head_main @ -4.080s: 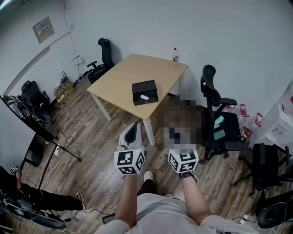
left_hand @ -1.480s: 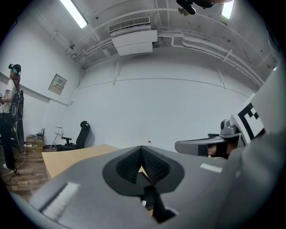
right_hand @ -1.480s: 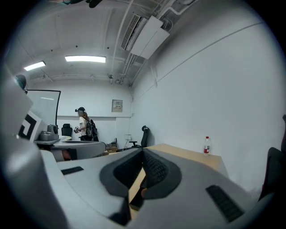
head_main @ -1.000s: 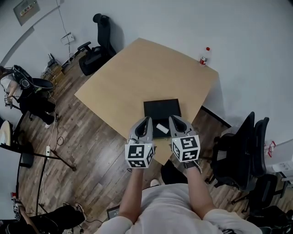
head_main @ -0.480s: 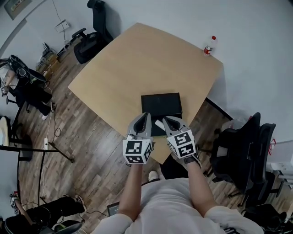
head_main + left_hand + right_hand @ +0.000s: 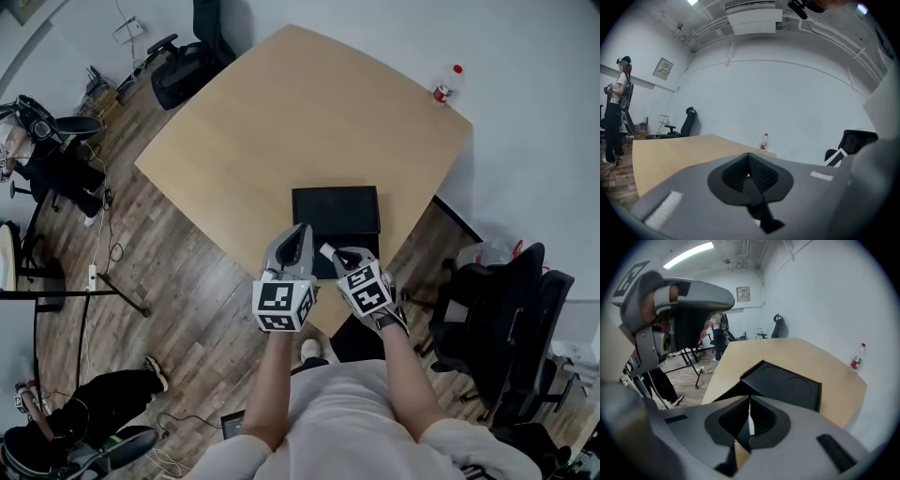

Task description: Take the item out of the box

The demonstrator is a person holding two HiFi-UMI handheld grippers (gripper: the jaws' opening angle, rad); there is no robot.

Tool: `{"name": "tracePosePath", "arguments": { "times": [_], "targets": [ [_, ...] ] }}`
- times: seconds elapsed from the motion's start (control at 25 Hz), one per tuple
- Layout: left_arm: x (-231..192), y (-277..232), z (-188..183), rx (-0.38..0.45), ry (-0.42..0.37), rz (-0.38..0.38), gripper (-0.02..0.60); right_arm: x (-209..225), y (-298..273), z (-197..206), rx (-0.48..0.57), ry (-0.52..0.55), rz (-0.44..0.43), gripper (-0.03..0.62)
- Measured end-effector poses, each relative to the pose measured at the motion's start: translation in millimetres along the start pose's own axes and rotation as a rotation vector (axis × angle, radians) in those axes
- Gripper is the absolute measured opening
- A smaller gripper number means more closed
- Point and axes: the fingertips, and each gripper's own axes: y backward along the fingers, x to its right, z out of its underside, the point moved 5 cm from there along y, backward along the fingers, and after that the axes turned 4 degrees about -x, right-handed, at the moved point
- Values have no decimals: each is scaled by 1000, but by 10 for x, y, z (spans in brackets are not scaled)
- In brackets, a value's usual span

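Note:
A black box [image 6: 336, 214] lies open near the front edge of the tan table [image 6: 281, 112]. A small white item [image 6: 326, 250] shows at the box's near side. My left gripper [image 6: 301, 228] hovers over the box's front left part, jaws shut on nothing. My right gripper [image 6: 336, 253], also shut and empty, points down at the white item. In the right gripper view the box [image 6: 783, 384] lies just beyond the shut right gripper [image 6: 749, 416]. The left gripper view shows its shut left gripper [image 6: 749, 161] and the tabletop [image 6: 670, 152]; the box is hidden there.
A water bottle [image 6: 446, 85] stands at the table's far right corner, bottle [image 6: 764, 141] and bottle [image 6: 856, 358] in the gripper views. Black office chairs stand beyond the far corner [image 6: 187, 52] and to the right [image 6: 497, 319]. A person [image 6: 618, 108] stands left of the table.
Both grippers have sunk toward the box. The right gripper has tipped downward over the white item. Both stay shut.

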Motion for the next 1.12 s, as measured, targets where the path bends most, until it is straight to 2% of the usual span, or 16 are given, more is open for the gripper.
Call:
{"name": "tracePosePath", "arguments": {
  "times": [0.36, 0.48, 0.68, 1.12],
  "targets": [
    [-212, -183, 209, -59, 15, -51, 6, 111, -397, 176, -99, 23, -78, 17],
    [-283, -250, 240, -74, 14, -66, 6, 167, -540, 274, -147, -1, -111, 87],
    [-373, -286, 273, -94, 13, -85, 6, 192, -737, 425, -223, -6, -152, 151],
    [-497, -306, 350, -133, 15, -127, 6, 142, -1000, 477, -284, 48, -190, 173]
  ]
}}
